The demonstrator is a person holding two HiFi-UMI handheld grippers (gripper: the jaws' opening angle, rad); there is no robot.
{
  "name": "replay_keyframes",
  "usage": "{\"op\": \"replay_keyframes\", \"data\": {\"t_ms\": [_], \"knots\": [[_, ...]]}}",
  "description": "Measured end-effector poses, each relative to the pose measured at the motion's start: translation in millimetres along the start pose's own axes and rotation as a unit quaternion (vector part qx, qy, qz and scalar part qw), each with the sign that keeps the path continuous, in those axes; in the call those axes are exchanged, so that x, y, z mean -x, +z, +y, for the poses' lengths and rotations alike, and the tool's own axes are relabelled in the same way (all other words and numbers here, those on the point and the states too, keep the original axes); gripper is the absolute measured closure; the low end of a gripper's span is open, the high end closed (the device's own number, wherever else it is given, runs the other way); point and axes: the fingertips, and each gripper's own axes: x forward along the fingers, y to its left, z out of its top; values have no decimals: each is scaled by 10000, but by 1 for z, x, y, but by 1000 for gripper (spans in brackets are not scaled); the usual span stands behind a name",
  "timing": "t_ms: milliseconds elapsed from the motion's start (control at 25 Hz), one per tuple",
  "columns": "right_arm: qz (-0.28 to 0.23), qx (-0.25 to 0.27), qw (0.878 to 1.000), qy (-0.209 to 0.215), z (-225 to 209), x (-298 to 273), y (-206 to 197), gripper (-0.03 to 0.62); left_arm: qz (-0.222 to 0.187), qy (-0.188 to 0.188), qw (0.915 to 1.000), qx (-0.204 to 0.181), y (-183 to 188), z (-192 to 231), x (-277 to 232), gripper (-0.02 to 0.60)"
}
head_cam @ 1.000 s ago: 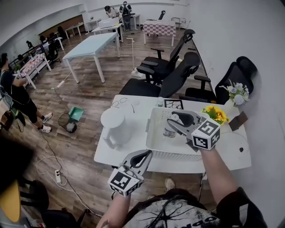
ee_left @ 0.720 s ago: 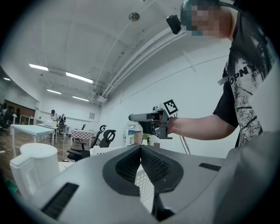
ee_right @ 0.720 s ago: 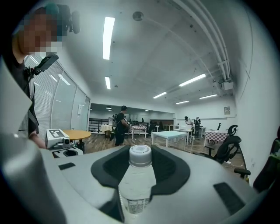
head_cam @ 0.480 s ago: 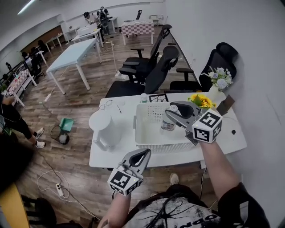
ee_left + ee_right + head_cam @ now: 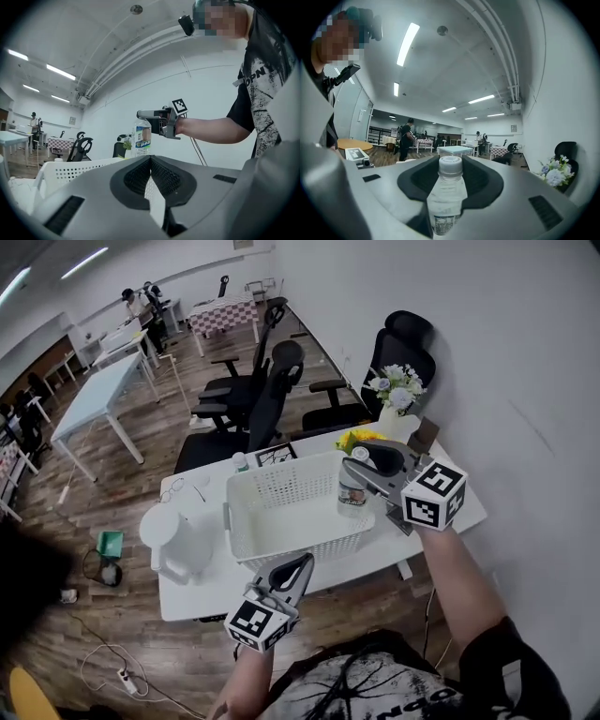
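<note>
Tabletop scene, head view. Lower left: white lidded plastic jug (image 5: 176, 538) standing on the white table (image 5: 450, 512). Bottom centre: left gripper (image 5: 300, 568), held off the table's near edge, its 2 jaws pressed together with nothing between them. Centre: white perforated plastic basket (image 5: 298, 542). Right of centre: right gripper (image 5: 361, 468), jaws parted only as far as the neck of the clear plastic water bottle (image 5: 352, 493) they clamp, just under its white cap. The bottle hangs upright over the basket's right end; judged lifted, not set down. Upper right: white flowers (image 5: 394, 388).
</note>
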Motion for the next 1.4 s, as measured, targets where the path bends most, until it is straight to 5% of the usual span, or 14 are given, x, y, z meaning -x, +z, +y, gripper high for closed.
{"op": "replay_keyframes", "data": {"t_ms": [640, 1400], "knots": [[391, -135, 9968, -679, -117, 133, -44, 433, 75, -639, 9978, 177, -2, -81, -141, 571], [619, -409, 9947, -717, -175, 192, -147, 433, 384, -640, 9961, 460, -28, -119, -227, 571]]}}
